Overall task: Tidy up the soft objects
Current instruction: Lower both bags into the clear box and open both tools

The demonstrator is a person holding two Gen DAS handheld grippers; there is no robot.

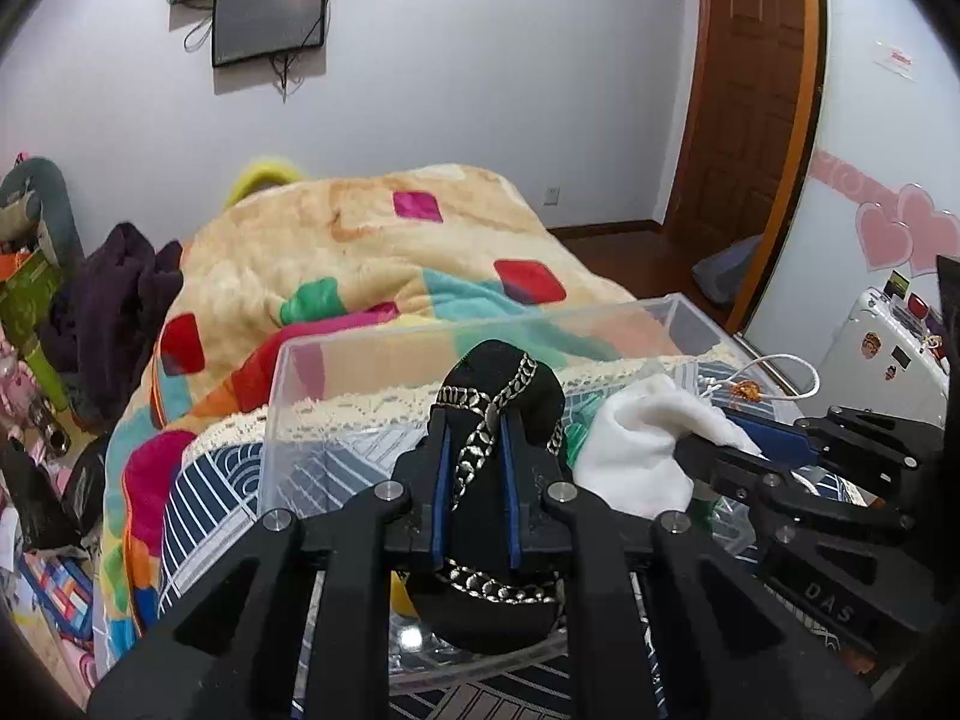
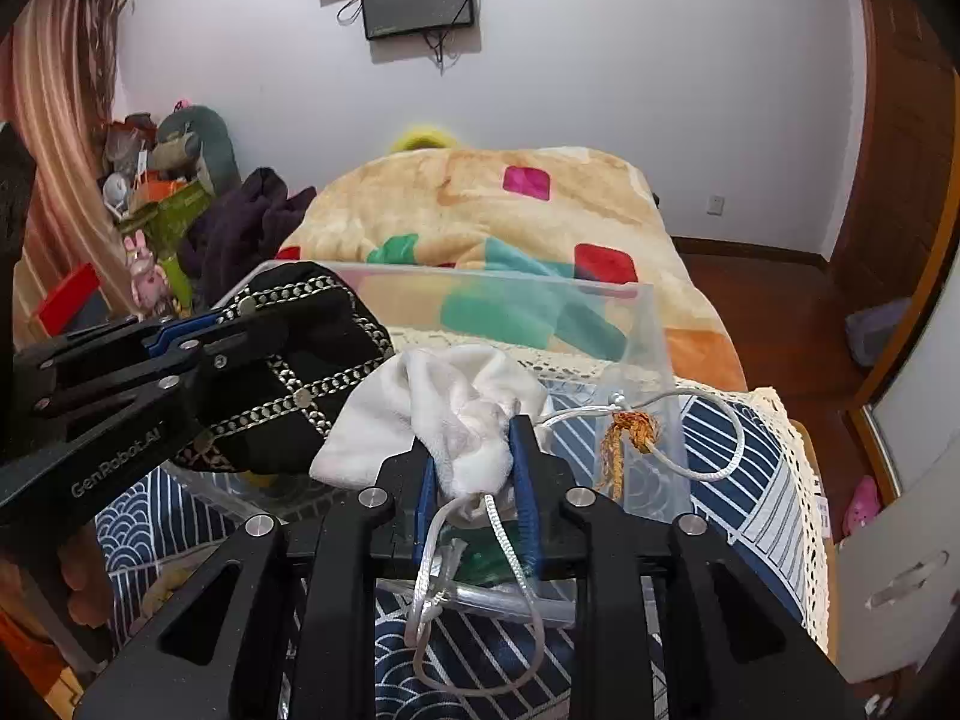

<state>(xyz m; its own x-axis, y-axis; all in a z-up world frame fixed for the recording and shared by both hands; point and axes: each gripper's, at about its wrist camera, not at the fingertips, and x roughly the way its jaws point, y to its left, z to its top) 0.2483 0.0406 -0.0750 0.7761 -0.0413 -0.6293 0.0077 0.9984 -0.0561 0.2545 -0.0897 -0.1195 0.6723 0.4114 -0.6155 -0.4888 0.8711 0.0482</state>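
Black jaws of the left gripper (image 1: 474,456) are pinching a black chain-trimmed pouch (image 1: 498,396), nearly closed on it, while the right gripper (image 2: 474,468) is clamping a white fluffy pouch (image 2: 444,414) whose cord (image 2: 708,438) is trailing loose. Both pouches are hanging over the clear plastic box (image 1: 420,336) on the bed, so neither is judged put away yet. Box walls are standing close around both grippers, and the two are crowding each other; open room is lying above, toward the bright blanket (image 1: 372,252)

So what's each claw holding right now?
Left claw: shut on the black pouch.
Right claw: shut on the white pouch.
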